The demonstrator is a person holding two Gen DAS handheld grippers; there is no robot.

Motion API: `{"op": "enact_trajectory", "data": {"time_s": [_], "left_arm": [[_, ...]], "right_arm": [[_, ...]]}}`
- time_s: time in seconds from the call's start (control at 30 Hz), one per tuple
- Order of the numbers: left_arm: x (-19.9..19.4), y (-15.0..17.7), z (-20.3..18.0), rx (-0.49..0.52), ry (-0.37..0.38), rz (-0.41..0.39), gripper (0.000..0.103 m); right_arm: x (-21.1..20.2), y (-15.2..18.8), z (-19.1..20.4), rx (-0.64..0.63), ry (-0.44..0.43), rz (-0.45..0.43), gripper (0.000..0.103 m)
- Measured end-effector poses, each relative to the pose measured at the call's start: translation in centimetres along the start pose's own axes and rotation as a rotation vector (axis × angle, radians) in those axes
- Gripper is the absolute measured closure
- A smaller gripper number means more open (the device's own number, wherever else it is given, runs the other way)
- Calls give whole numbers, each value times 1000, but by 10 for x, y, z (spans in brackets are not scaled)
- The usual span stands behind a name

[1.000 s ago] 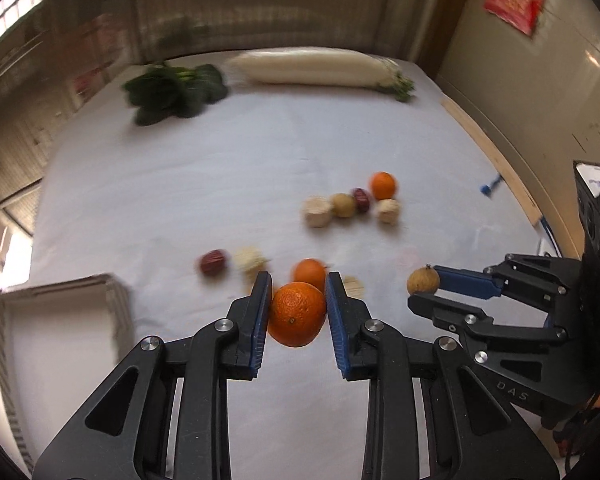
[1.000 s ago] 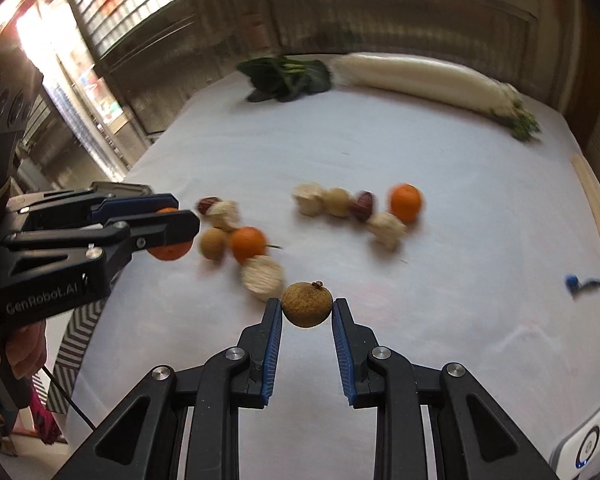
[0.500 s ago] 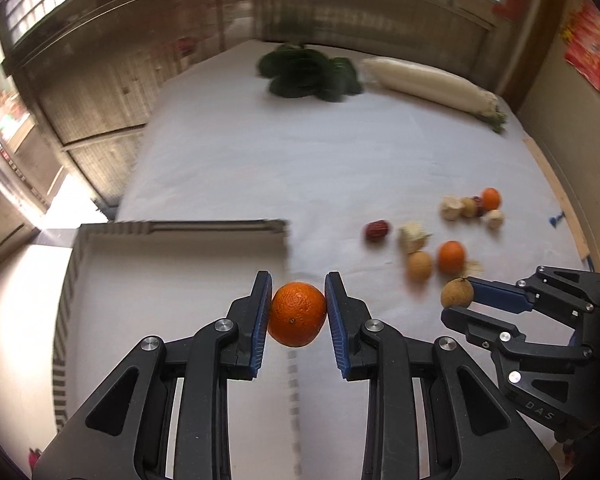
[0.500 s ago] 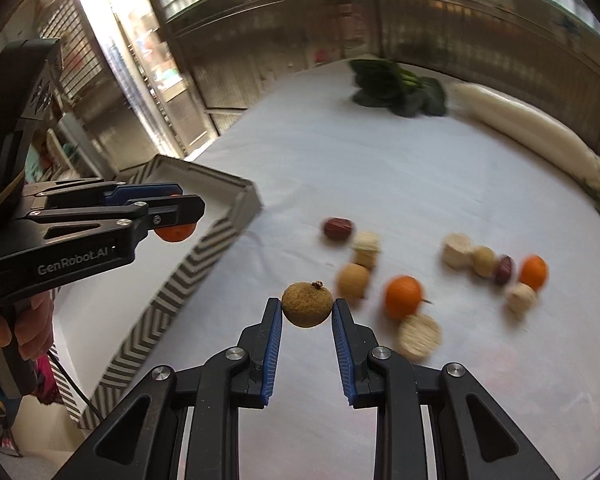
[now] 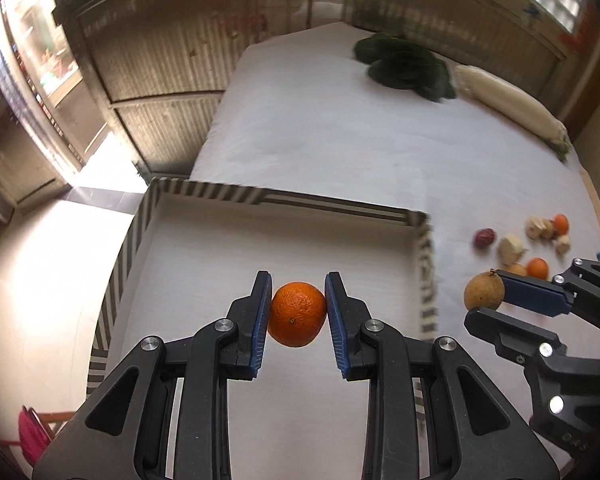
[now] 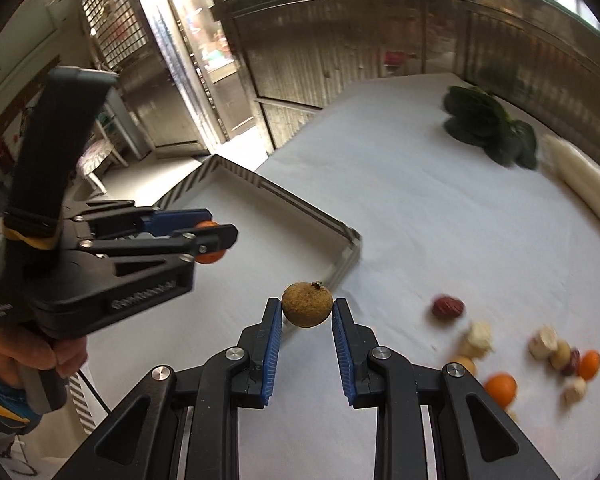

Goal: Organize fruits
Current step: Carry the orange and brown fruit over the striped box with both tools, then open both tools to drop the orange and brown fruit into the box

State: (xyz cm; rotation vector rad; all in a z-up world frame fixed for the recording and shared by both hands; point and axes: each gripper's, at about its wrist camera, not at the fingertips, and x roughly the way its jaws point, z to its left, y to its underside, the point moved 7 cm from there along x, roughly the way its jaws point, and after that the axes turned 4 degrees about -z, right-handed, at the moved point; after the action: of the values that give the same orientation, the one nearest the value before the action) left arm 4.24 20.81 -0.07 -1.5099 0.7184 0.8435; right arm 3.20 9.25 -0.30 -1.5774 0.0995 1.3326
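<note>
Orange sits clamped in my left claw above the striped tray; my right claw pinches a brown fruit beside it.

A second ago both grippers hung over the scattered fruit on the bench. Now the left gripper, with its orange, is above the white floor of the striped-rim tray. The right gripper, carrying the brown round fruit, has come to just beside the tray's near corner. The loose fruit pile now lies off to the right of both.
</note>
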Motion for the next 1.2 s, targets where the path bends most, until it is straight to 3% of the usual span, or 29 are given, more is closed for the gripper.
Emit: {"op": "enact_trajectory", "data": {"time_s": [0.3, 0.6, 0.9, 0.93, 1.07, 1.2], "left_arm": [[21, 1, 22, -65, -21, 34, 76], [34, 1, 30, -92, -34, 49, 76], [35, 1, 30, -103, -44, 53, 75], [35, 2, 29, -102, -43, 56, 73], [31, 5, 30, -113, -37, 55, 45], [21, 4, 32, -131, -36, 36, 38]], "right_arm": [[44, -16, 17, -49, -47, 67, 78], [75, -9, 17, -66, -68, 139, 78], [80, -8, 23, -136, -62, 126, 78], [79, -7, 23, -137, -65, 125, 78], [73, -7, 20, -113, -69, 123, 77], [60, -10, 16, -85, -66, 93, 76]]}}
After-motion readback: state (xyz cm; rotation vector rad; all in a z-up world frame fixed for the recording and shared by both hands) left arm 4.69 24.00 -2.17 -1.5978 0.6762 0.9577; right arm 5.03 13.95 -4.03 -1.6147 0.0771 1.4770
